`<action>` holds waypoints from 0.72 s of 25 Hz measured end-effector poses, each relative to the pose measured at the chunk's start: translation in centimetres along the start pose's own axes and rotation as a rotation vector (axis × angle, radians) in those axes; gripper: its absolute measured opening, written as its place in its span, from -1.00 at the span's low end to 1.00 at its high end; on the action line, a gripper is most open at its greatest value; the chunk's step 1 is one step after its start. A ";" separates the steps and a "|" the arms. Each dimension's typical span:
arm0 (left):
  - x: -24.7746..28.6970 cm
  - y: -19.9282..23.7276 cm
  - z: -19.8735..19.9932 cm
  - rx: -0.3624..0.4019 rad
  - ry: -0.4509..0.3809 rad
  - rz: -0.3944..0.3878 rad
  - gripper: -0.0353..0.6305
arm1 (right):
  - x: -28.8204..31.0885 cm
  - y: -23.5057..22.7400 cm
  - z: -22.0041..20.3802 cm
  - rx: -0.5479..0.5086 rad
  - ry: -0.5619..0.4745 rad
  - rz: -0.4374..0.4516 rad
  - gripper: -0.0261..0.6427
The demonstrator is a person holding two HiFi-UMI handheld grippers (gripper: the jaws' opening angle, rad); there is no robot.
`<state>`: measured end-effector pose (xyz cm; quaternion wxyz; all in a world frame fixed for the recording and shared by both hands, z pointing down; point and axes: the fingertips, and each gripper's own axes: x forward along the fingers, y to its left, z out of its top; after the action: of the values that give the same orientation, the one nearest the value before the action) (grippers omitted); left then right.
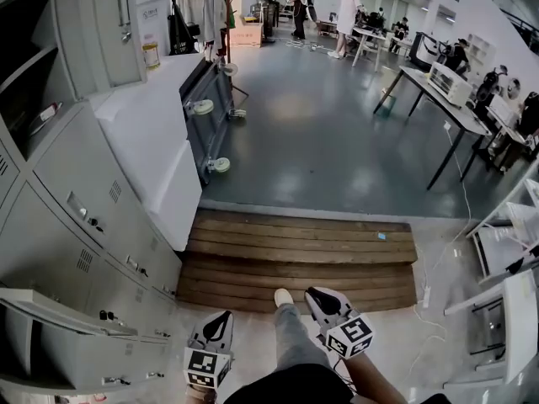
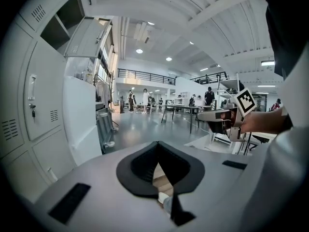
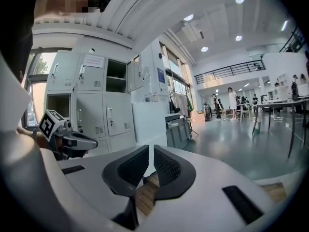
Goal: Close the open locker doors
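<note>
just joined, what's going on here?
A person stands beside a bank of lockers with a gripper in each hand. The left gripper and the right gripper are held low, shut and empty, touching nothing. Some doors are open: a low door swung out close to the person, and an upper door further along. Neither gripper is at a door yet.

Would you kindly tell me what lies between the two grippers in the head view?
The person's own leg and pale shoe lie between the left gripper and the right gripper; the head view shows this.
</note>
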<state>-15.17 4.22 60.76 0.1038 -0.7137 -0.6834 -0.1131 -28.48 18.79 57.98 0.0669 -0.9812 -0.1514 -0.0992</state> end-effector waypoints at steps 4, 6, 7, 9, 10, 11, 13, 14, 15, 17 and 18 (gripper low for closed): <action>6.0 3.7 1.5 -0.030 0.011 0.070 -0.84 | 6.7 -5.4 1.6 0.022 0.010 0.077 -0.75; 9.6 5.9 2.4 -0.032 0.019 0.100 -0.84 | 10.7 -8.6 2.9 0.048 -0.004 0.115 -0.75; 11.3 7.1 2.9 -0.035 0.021 0.118 -0.84 | 12.8 -10.2 3.4 0.061 -0.006 0.132 -0.75; 14.4 9.7 3.7 -0.052 0.027 0.165 -0.84 | 17.1 -12.8 4.6 0.088 -0.006 0.176 -0.75; 15.9 11.0 4.2 -0.065 0.031 0.194 -0.84 | 19.2 -13.9 5.2 0.095 -0.004 0.205 -0.75; 17.3 12.4 4.8 -0.082 0.035 0.227 -0.84 | 21.4 -14.8 5.9 0.093 0.000 0.239 -0.75; 19.5 15.3 6.4 -0.124 0.038 0.301 -0.84 | 25.6 -16.1 7.6 0.069 0.009 0.314 -0.75; 20.4 16.8 7.4 -0.142 0.034 0.338 -0.84 | 27.6 -16.4 8.7 0.052 0.010 0.355 -0.75; 21.1 18.2 8.5 -0.152 0.028 0.376 -0.84 | 29.6 -16.5 10.0 0.037 0.009 0.398 -0.75; 21.7 20.4 10.8 -0.156 0.012 0.445 -0.84 | 33.3 -16.5 12.9 0.007 -0.002 0.491 -0.75; 21.6 21.3 11.8 -0.158 0.006 0.477 -0.84 | 34.9 -16.1 14.5 -0.013 -0.013 0.538 -0.74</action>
<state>7.22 27.43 56.21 0.0735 -0.8603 -0.4844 -0.1405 1.70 46.25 53.08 0.0835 -0.9872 0.1148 -0.0723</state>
